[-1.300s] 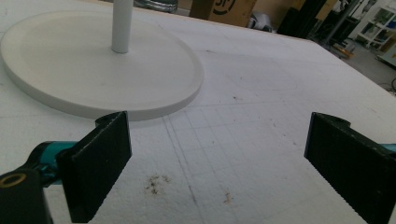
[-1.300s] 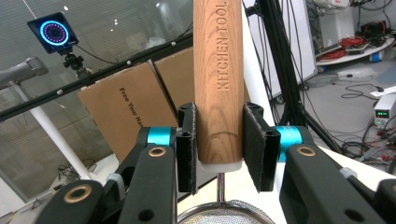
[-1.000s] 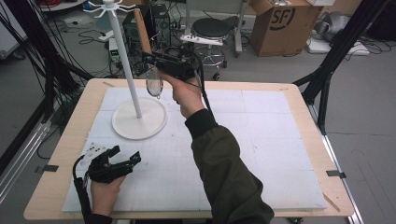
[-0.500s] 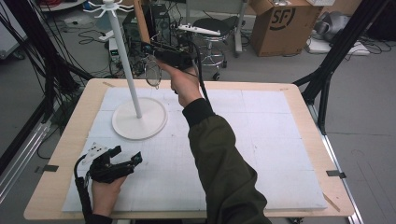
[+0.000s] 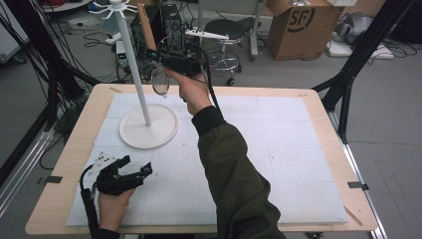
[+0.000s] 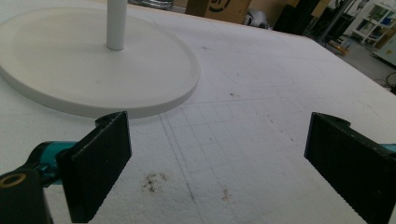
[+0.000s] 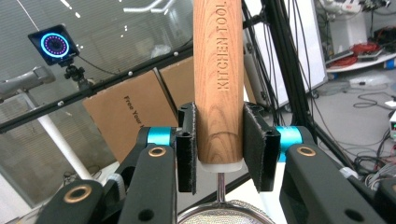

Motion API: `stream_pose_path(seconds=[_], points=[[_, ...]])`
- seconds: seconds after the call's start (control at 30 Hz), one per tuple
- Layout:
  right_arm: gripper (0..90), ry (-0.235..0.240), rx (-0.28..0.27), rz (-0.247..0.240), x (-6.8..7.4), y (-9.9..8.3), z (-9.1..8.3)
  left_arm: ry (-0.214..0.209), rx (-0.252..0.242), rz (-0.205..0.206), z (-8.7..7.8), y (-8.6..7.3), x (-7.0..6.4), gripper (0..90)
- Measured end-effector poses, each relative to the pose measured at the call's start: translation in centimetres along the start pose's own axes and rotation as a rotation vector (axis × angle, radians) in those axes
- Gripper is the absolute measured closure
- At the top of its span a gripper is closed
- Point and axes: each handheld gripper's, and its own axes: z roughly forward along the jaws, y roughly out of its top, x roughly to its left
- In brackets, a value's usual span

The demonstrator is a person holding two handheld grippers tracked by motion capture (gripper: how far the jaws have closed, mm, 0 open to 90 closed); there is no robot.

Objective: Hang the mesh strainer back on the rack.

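Nearest the table's front edge, the left gripper is lying low on the white foam mat, held by the person's left hand. Its jaws are standing wide apart with nothing between them; the left gripper view shows bare mat in the gap.

Just beyond it, the round white disc base of the hanging stand is resting on the mat, its slim white pole rising upright to a ring of short white hooks at the top.

Farther back and raised well above the table, the right gripper is clamping the wooden handle stamped "KITCHEN TOOL" of a small metal mesh strainer. The handle is pointing upward, the mesh bowl hanging below the jaws, just beside the pole.
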Motion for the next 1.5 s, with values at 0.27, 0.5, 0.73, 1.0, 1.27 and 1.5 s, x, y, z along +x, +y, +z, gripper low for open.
stream_pose_path(seconds=[0.27,0.5,0.73,1.0,1.27,1.5], points=[[69.0,0.013,0.011,0.008,-0.1,-0.6,0.8,-0.002,-0.002,0.003,0.0,0.0,0.0,8.0],[68.9,-0.004,0.044,-0.038,0.8,-0.7,1.1,-0.005,-0.003,0.005,-0.1,0.0,-0.3,8.0],[68.9,-0.022,0.061,-0.071,1.4,-0.7,1.2,-0.008,-0.004,0.01,0.0,0.0,-0.5,8.0],[68.9,-0.047,0.081,-0.083,1.3,-0.4,1.7,-0.008,-0.003,0.009,0.0,0.0,-0.4,8.0],[68.9,-0.075,0.095,-0.093,1.2,0.0,2.3,-0.01,0.004,0.015,-0.1,0.0,-0.3,8.1],[68.6,-0.095,0.106,-0.101,1.4,-0.1,2.4,-0.013,0.004,0.019,-0.2,0.0,-0.4,8.1]])
